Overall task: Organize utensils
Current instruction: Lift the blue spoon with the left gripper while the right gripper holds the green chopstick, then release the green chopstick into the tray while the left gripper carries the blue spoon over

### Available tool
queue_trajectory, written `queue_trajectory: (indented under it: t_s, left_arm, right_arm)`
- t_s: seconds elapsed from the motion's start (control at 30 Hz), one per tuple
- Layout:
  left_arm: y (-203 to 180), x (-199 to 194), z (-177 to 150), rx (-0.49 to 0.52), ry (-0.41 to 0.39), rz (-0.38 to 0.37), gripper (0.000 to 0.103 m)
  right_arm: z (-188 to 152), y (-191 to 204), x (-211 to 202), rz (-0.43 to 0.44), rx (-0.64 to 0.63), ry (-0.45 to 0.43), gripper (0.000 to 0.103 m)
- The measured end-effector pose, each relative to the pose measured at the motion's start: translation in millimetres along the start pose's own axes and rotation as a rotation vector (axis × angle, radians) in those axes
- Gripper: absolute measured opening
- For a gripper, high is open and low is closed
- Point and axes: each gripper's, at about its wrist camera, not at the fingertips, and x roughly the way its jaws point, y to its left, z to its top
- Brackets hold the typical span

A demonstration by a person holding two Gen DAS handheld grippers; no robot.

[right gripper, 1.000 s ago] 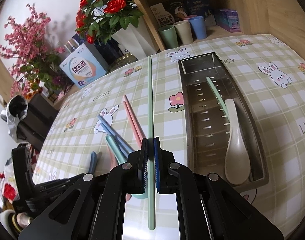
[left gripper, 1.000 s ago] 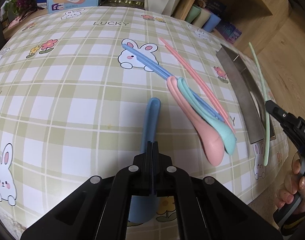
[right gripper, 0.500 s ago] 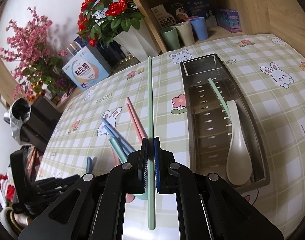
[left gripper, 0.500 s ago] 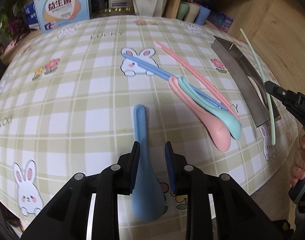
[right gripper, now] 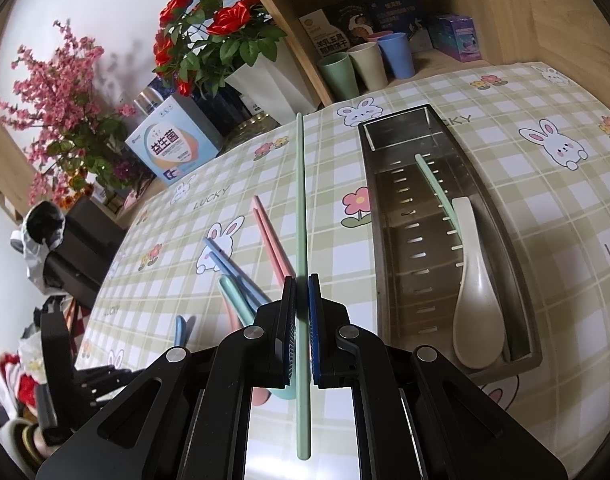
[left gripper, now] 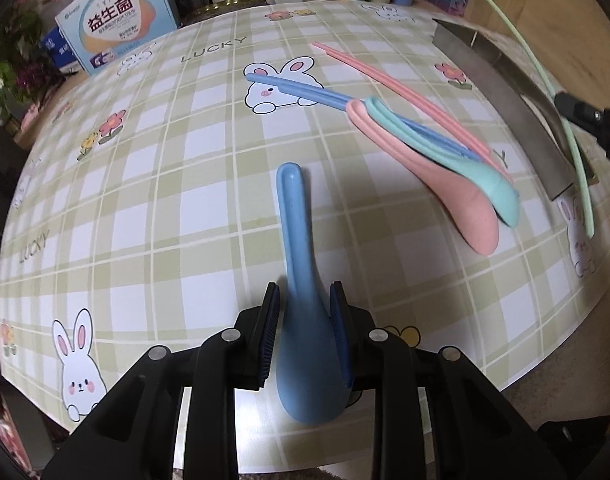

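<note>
The left gripper is straddling a blue spoon lying on the rabbit-print tablecloth — jaws just opened, pads apart from it. Nearby are lying two pink chopsticks, two blue chopsticks, a pink spoon and a teal spoon. The right gripper is clamping one green chopstick — beside the steel tray, which is holding another green chopstick and a cream spoon.

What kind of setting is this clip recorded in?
Most likely a home dining or living corner: a table with a bunny-print tablecloth, artificial flowers against the wall, and a wooden shelf with cups and boxed goods behind.
</note>
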Motion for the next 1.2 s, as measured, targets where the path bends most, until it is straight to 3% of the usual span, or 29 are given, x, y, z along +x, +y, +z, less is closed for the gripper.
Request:
queue_trajectory:
  t_s: [0.13, 0.33, 0.5, 0.63, 0.77, 1.03, 1.2]
  left_arm:
    - [2.5, -0.2, -0.2, -0.017, -0.013, -0.017, 0.02]
    - [30.5, -9.8, 9.0, -0.169, -0.086, -0.101, 0.005]
    - [29.4, -8.2, 14.7, -0.134, -0.084, -0.106, 0.005]
    - [28.9, -1.9, 20.4, -0.105, -0.032, -0.184, 0.008]
    - [19.1, 5.5, 18.4, -0.045, 0.013, -0.163, 0.008]
    - [17.1, 8.0, 16.0, -0.064, -0.024, -0.133, 0.008]
    - [29.9, -5.3, 22.0, -0.144, -0.078, -0.146, 0.008]
  right_arm:
    - [-0.1, -0.2, -0.2, 0.005, -0.001, 0.001, 0.006]
    - [0.3, -1.1, -1.0, 0.002, 0.002, -0.002, 0.006]
    - [-0.6, 1.5, 1.0, 0.003, -0.004, 0.005, 0.006]
    - [0.4, 2.6, 0.3, 0.0, -0.008, 0.002, 0.006]
    - [0.9, 1.3, 0.1, -0.003, -0.005, 0.0, 0.006]
    - [0.6, -0.9, 0.3, -0.002, -0.004, 0.001, 0.006]
    - [1.6, -5.8, 0.2, -0.012, 0.003, -0.005, 0.006]
